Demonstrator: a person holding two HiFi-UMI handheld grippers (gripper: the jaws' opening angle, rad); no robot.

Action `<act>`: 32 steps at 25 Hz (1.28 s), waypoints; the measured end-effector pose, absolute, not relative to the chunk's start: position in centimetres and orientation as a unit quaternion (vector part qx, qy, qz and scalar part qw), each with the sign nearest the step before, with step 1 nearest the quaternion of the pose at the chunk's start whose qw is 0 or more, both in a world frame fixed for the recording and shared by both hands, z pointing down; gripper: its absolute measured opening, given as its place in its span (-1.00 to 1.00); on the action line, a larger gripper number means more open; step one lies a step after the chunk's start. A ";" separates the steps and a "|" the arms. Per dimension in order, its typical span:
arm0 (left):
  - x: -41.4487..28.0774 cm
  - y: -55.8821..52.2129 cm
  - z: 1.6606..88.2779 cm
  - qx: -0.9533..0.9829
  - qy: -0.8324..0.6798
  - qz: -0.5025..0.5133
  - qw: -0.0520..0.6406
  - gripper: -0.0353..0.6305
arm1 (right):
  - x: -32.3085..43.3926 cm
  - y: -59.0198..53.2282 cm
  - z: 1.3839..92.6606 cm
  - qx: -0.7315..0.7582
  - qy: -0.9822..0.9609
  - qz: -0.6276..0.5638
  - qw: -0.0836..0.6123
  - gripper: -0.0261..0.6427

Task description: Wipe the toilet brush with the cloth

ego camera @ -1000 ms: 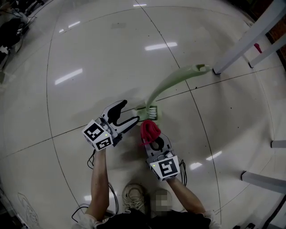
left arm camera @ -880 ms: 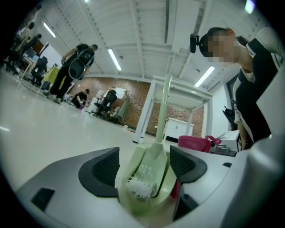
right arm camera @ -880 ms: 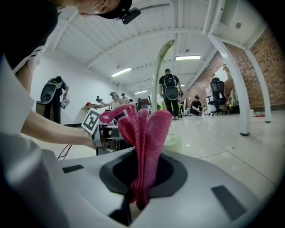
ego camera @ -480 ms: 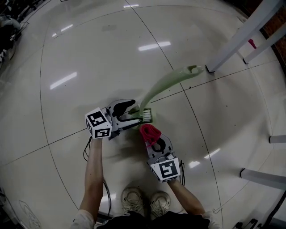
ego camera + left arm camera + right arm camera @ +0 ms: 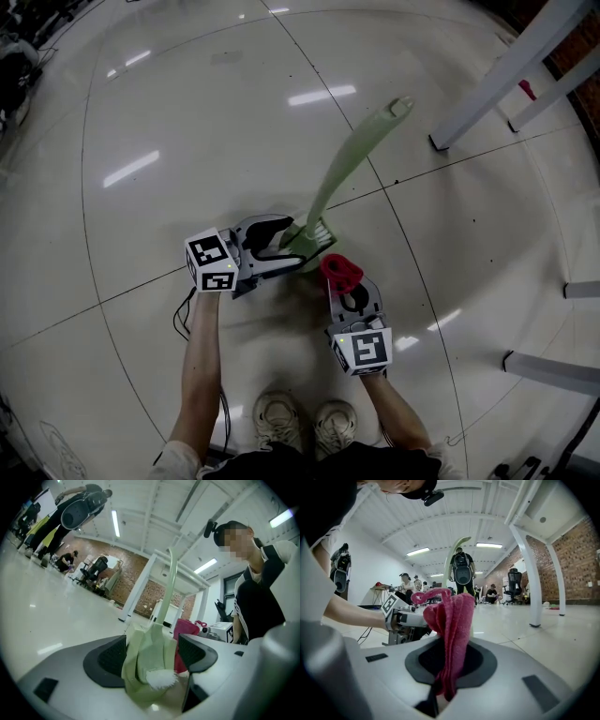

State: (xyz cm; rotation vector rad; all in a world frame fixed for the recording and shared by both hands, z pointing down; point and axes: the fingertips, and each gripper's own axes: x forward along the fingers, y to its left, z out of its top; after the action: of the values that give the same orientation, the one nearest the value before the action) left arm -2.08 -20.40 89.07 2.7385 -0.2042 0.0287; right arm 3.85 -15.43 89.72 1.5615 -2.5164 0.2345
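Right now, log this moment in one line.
left gripper: shut on toilet brush | right gripper: shut on cloth | cloth beside toilet brush

Pale green toilet brush [image 5: 342, 169] sits head-down, white bristles at the low end, its long curved handle slanting up and away. Red cloth [image 5: 342, 272] stands bunched in an upright fold, just beside the brush head.

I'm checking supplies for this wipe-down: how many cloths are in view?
1. The red cloth is pinched in the right gripper, beside the toilet brush held by the left gripper. More may lie outside the views.
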 end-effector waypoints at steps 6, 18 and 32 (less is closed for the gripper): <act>-1.0 -19.2 89.0 0.979 -0.074 0.004 0.192 0.10 | 7.0 -16.7 89.6 0.552 -0.826 0.072 0.088 -0.83; -1.1 -16.6 89.0 0.978 -0.091 -0.006 0.187 0.09 | 8.5 -17.6 89.5 0.545 -0.831 0.053 0.098 -0.83; -2.4 -17.8 89.4 0.975 -0.155 -0.002 0.161 0.10 | 9.4 -18.6 89.8 0.527 -0.843 0.056 0.091 -0.83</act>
State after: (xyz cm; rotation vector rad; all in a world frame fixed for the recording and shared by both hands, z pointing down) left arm -2.45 -17.81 89.43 2.7826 -0.4430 -0.0054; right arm 9.35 -18.56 89.79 1.5660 -2.5047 0.1661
